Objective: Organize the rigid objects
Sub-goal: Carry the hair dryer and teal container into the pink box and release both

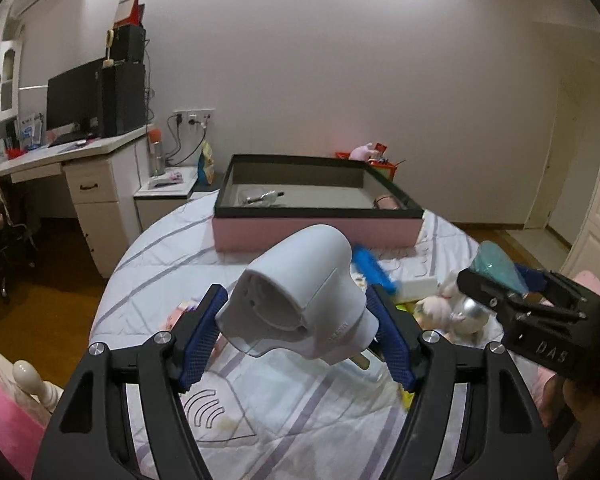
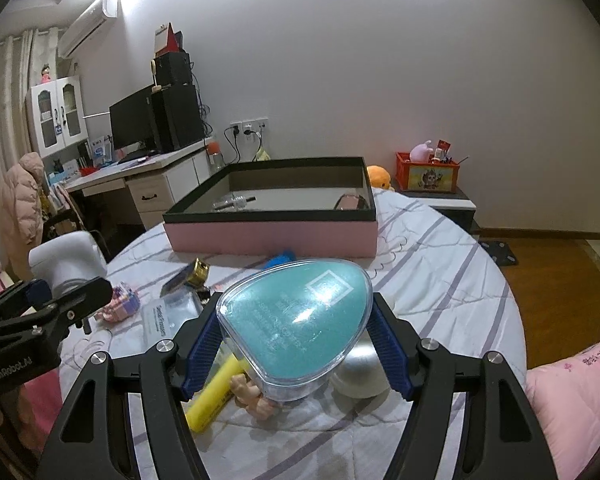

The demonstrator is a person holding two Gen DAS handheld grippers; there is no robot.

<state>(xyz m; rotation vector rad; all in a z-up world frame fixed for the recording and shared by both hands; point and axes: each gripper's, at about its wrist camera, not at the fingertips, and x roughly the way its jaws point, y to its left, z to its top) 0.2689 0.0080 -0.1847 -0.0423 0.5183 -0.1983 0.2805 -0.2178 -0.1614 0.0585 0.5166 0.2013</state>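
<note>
Left wrist view: the left tongs (image 1: pixel 298 322) are closed on a white dryer (image 1: pixel 300 300), its body clamped between the blue pads and lifted clear of the striped bed (image 1: pixel 172 248). Small raised lettering on the dryer's neck is too faint to read. Beyond it, toward the far edge of the bed, sits a pink box (image 1: pixel 316 234) with a black rim, holding a clear item near its left wall. At the right edge of this view the right tongs (image 1: pixel 512 280) show side-on, marked "DAS", with a teal case (image 1: pixel 496 266) between them. A doll (image 1: pixel 434 310) and a blue brush (image 1: pixel 370 266) lie on the bed between the two tongs.

Right wrist view: the right tongs (image 2: pixel 296 330) grip the teal case (image 2: pixel 292 320), a clear-shelled, rounded-triangle pack with a white square logo and lines of print too small to read. It is held above the bed's near edge, over a yellow marker (image 2: pixel 212 396) and a silver ball (image 2: pixel 358 376). The left tongs (image 2: pixel 56 300), lettered "CenRobot.AI", appear at the left with the dryer (image 2: pixel 66 262). Only this view shows a card reading "Serial/Treasures", a gold-capped bottle (image 2: pixel 188 276) and an orange crate (image 2: pixel 426 174) off the bed's far right corner.
</note>
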